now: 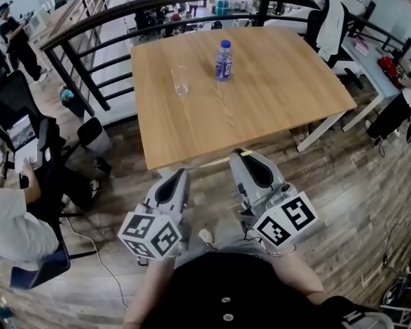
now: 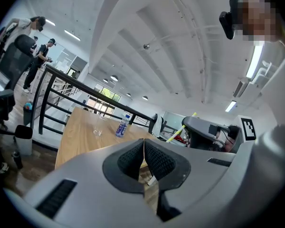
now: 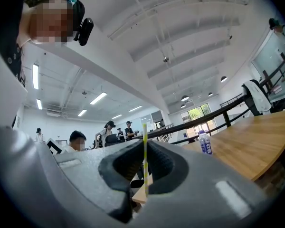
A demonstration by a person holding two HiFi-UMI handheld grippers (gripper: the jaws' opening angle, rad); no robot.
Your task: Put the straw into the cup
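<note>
A clear glass cup [image 1: 180, 81] stands on the wooden table [image 1: 274, 108], left of a small bottle [image 1: 223, 60] with a blue cap. Both grippers are held short of the table's near edge, well away from the cup. My right gripper [image 1: 243, 156] is shut on a thin yellow-and-white striped straw [image 3: 144, 160], which stands upright between its pads and pokes out above them. My left gripper [image 1: 178, 177] is shut with its pads together and nothing between them [image 2: 143, 144]. The left gripper view shows the cup [image 2: 98, 128] and the bottle [image 2: 123, 126] far ahead.
A black railing [image 1: 89, 26] curves round the table's far and left sides. A white desk [image 1: 370, 67] and a chair with a white jacket [image 1: 332, 19] stand at the right. At the left are office chairs [image 1: 14, 101] and a seated person [image 1: 14, 225].
</note>
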